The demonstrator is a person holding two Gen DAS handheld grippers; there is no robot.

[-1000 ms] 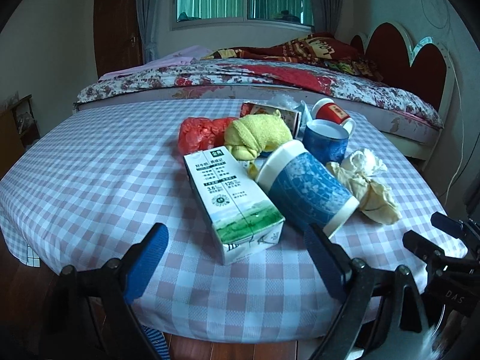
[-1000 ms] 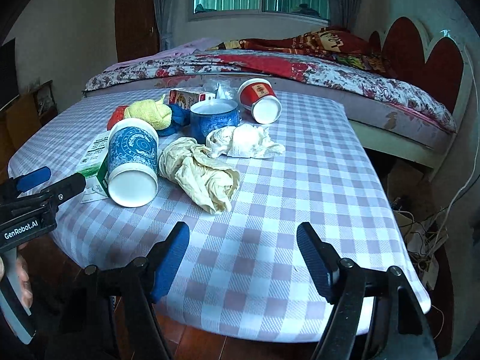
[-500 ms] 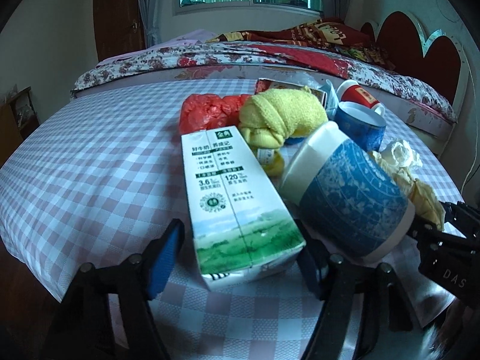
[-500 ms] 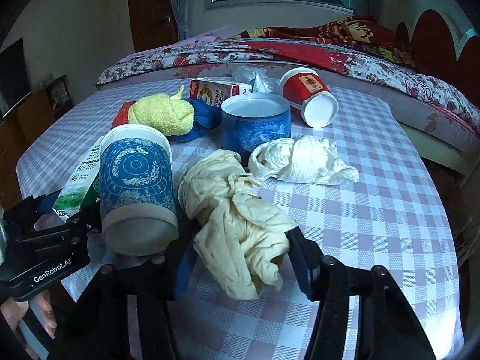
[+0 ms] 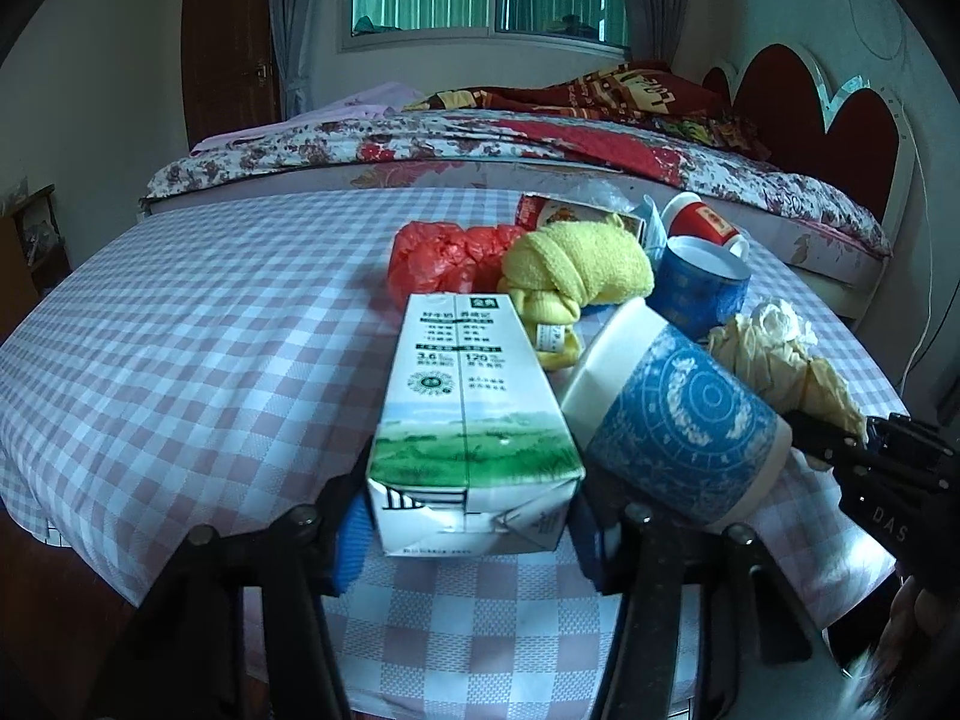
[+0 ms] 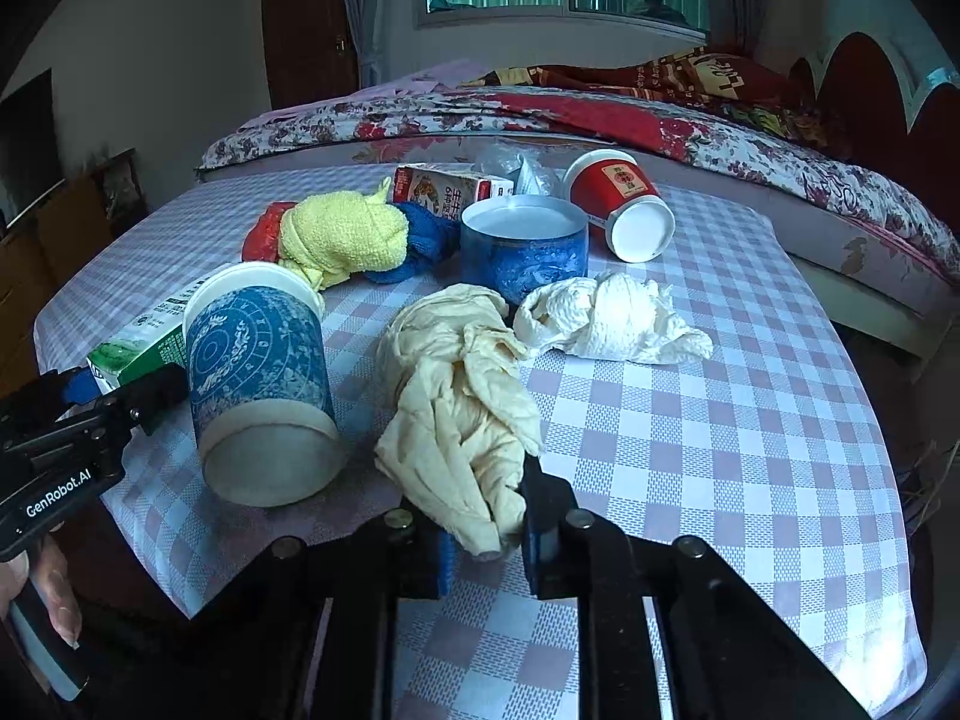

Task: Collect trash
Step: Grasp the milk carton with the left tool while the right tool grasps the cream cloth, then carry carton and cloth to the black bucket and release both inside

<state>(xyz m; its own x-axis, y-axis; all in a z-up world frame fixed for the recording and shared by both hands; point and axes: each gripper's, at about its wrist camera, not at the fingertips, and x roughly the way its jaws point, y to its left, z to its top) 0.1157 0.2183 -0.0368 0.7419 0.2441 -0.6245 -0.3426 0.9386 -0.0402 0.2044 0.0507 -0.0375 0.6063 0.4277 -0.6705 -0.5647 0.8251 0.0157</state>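
Your left gripper [image 5: 471,531] has its blue pads clamped on either side of the near end of the milk carton [image 5: 471,414], which lies flat on the checked tablecloth [image 5: 180,360], long side pointing away from you. Just right of the carton, touching it, a blue patterned paper cup [image 5: 678,420] lies on its side.

Your right gripper [image 6: 486,540] is pinched on the near end of the crumpled yellowish paper wad [image 6: 456,396]; the paper fills the gap between the pads, though how firm the grip is you cannot tell from this angle. The wad sits between the tipped blue cup [image 6: 261,378] and a white crumpled tissue [image 6: 606,318]. Behind them stand a blue bowl [image 6: 525,249], a toppled red cup [image 6: 621,204], a yellow towel [image 6: 342,234], a red plastic bag [image 5: 444,258] and a small snack box [image 6: 450,189]
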